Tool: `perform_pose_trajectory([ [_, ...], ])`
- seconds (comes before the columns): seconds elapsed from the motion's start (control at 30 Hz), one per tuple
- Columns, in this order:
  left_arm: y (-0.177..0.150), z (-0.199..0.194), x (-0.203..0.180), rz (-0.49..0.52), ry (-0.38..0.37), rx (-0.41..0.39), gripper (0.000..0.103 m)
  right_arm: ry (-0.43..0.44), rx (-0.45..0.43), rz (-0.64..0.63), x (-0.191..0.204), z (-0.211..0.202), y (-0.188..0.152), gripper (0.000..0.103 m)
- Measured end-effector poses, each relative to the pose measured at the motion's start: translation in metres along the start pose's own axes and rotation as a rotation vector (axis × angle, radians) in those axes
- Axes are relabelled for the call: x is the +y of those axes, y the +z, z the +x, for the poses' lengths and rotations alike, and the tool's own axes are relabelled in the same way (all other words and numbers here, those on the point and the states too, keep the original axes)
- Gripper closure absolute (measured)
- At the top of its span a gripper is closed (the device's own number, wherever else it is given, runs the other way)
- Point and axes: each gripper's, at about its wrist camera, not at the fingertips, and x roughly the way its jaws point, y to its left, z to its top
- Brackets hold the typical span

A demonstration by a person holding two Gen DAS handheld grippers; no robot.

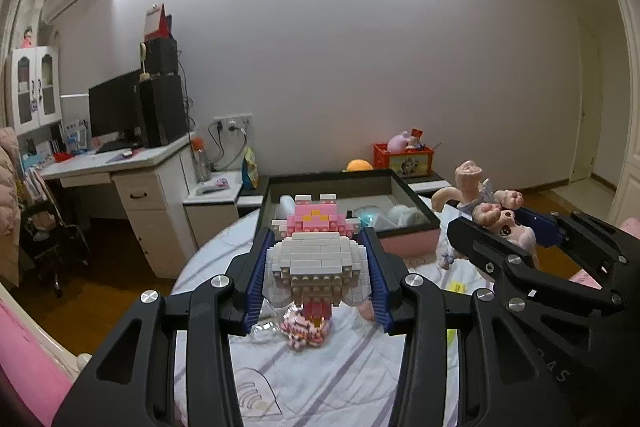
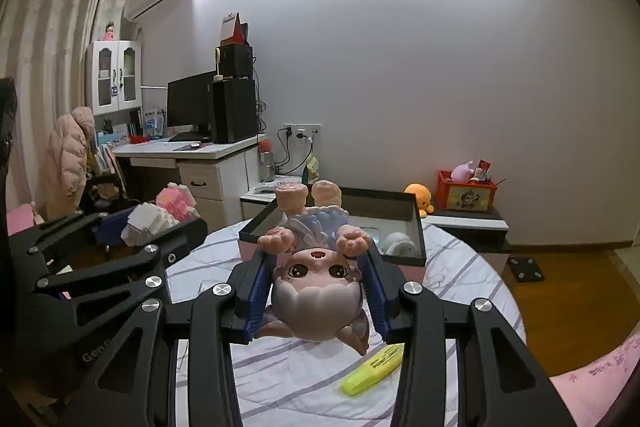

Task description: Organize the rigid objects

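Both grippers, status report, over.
Left gripper shut on block figure. Right gripper shut on doll, upside down. Box ahead, path clear.

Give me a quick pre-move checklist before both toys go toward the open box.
1. Left gripper grip on the brick figure: ok, blue pads press both sides.
2. Right gripper grip on the doll figurine: ok, clamped at the head, held upside down.
3. Both toys lifted off the bedspread: ok.
4. Dark-rimmed box open: ok, no lid on it.
5. Free room inside the box: cannot tell; white and teal items already lie there, the rest is hidden.
6. Things left below: not ok, a yellow highlighter and a bag of small pink bricks remain on the bedspread.
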Motion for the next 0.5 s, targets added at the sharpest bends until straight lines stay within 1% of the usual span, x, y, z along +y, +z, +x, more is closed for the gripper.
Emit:
perform_pose_trajectory([
  [0.13, 0.009, -0.001, 0.001, 0.0, 0.014, -0.026, 0.059, -0.003, -0.016, -0.006, 0.002, 0.001, 0.006, 0.06],
  [0.37, 0.02, -0.006, 0.001, -0.011, 0.005, -0.079, 0.058, -0.009, -0.046, -0.008, 0.0, 0.001, 0.018, 0.06],
  [0.5, 0.027, 0.0, 0.001, -0.003, 0.006, -0.092, 0.059, -0.012, -0.054, -0.012, -0.001, 0.005, 0.023, 0.06],
])
